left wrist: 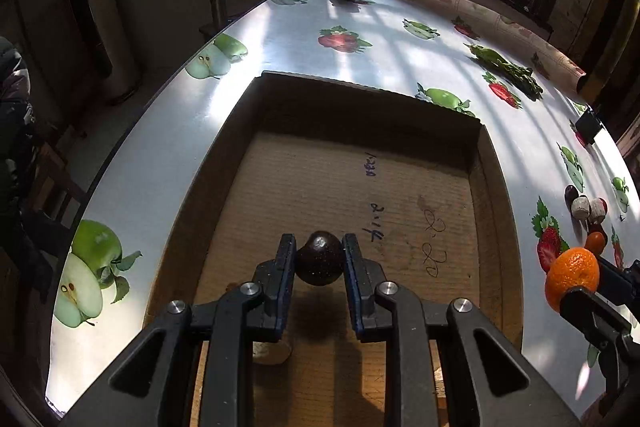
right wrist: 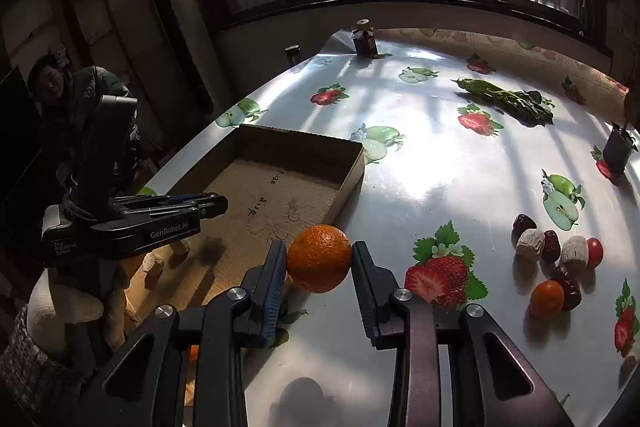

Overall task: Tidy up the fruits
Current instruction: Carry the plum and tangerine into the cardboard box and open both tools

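Left gripper (left wrist: 319,259) clamps dark fruit (left wrist: 320,259) above box (left wrist: 490,163).

Plenty of open floor in the shallow brown cardboard box (left wrist: 460,147), only a couple of pale lumps (right wrist: 154,263) near its front end. Its low walls are the main thing to clear. Right of it, bare glossy fruit-print tabletop (right wrist: 420,167), then a cluster of dark dates and small fruits (right wrist: 552,251). Green leafy vegetables (right wrist: 508,101) lie farther back.
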